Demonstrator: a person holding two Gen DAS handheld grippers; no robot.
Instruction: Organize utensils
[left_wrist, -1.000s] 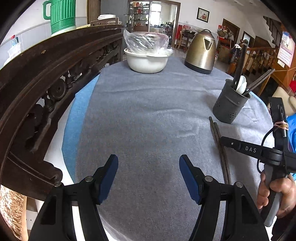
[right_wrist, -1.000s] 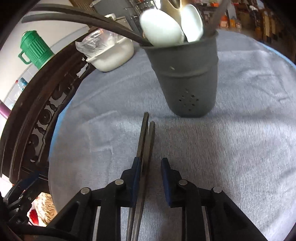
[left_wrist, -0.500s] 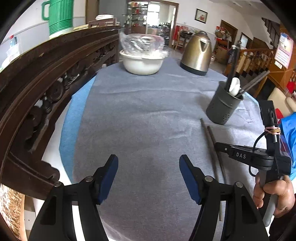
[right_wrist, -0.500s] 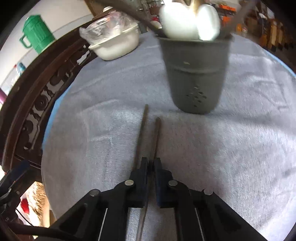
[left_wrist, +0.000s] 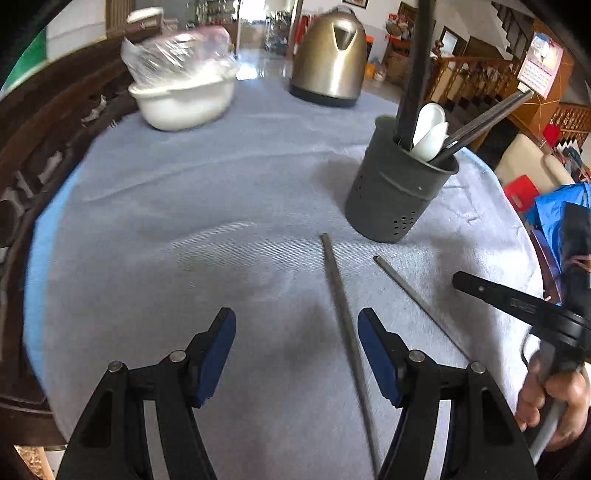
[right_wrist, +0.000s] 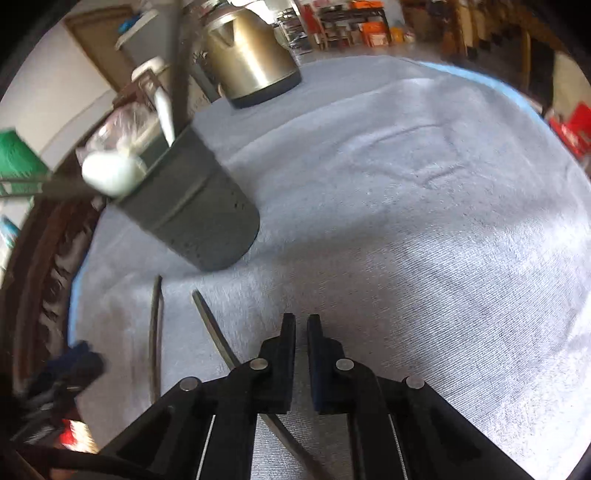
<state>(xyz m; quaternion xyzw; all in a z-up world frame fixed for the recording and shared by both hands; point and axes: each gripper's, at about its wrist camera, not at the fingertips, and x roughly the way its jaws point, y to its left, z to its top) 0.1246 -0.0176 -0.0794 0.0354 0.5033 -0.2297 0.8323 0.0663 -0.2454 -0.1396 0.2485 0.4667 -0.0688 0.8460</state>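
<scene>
Two dark chopsticks lie on the grey cloth. One chopstick (left_wrist: 343, 317) runs between my left gripper's fingers, near the right finger. The other chopstick (left_wrist: 413, 295) lies to its right; in the right wrist view it (right_wrist: 216, 328) passes under the left finger. A dark grey utensil holder (left_wrist: 399, 192) with white spoons and chopsticks stands beyond them; it also shows in the right wrist view (right_wrist: 195, 218). My left gripper (left_wrist: 297, 354) is open and low over the cloth. My right gripper (right_wrist: 301, 332) is nearly shut with nothing between its pads.
A white bowl (left_wrist: 184, 99) covered with plastic film and a gold kettle (left_wrist: 328, 59) stand at the back of the round table. A carved wooden chair back (left_wrist: 22, 155) curves along the left edge. A green jug (right_wrist: 18, 162) stands behind it.
My right gripper closed on one chopstick, then swung right and off it. The chopsticks now lie apart. My left gripper moved forward and right over the left chopstick.
</scene>
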